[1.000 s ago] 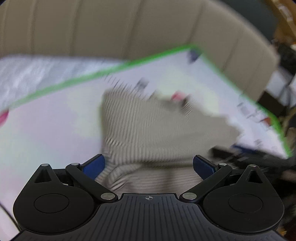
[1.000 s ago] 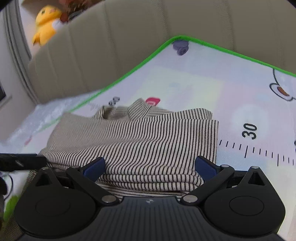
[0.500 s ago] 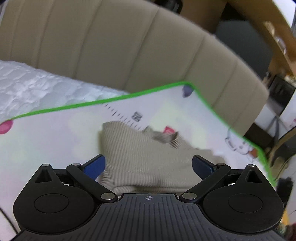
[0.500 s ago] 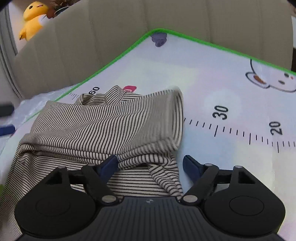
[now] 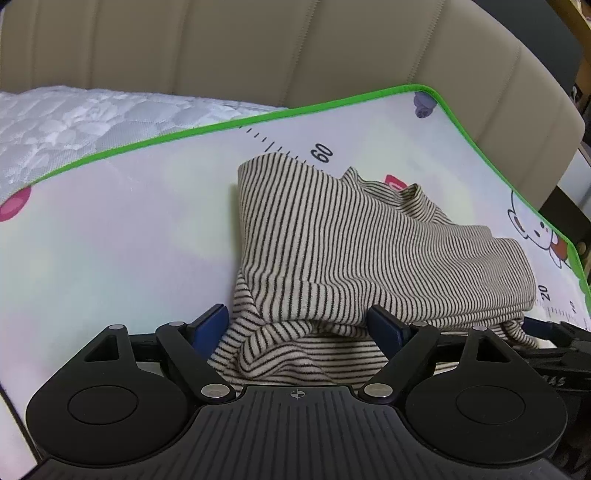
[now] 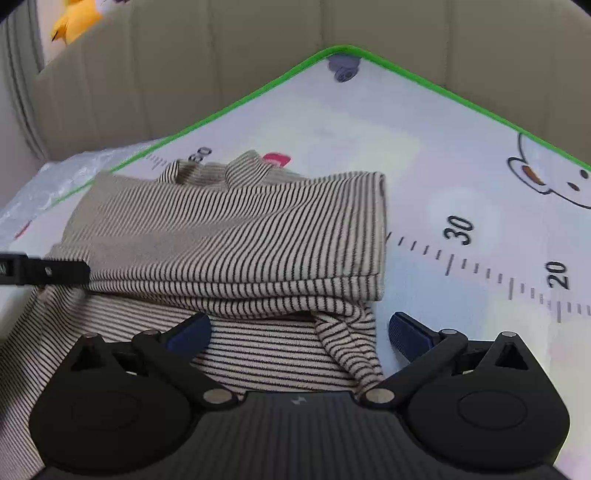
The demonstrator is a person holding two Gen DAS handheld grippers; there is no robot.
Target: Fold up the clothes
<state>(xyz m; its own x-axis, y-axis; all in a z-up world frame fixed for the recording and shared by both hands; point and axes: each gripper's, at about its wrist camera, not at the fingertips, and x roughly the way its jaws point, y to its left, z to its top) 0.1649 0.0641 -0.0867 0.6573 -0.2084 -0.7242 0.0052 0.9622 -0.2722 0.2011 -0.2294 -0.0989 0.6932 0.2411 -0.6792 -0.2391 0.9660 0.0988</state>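
The green-edged play mat [image 5: 122, 236] is spread over a quilted mattress [image 5: 74, 122] against a beige padded headboard [image 5: 295, 48]; open mat is seen on both sides. The folded striped shirt [image 5: 351, 251] lies mid-mat. The left gripper [image 5: 298, 325], just narrowed, straddles its near hem without pressing. The right gripper [image 6: 300, 334], just widened, stands open over the hem corner.

A green-edged play mat [image 5: 110, 240] with printed ruler marks lies on a white quilted mattress [image 5: 74, 122]; beige padded headboard [image 5: 295, 48] behind, yellow plush toy [image 6: 74, 18] far left.
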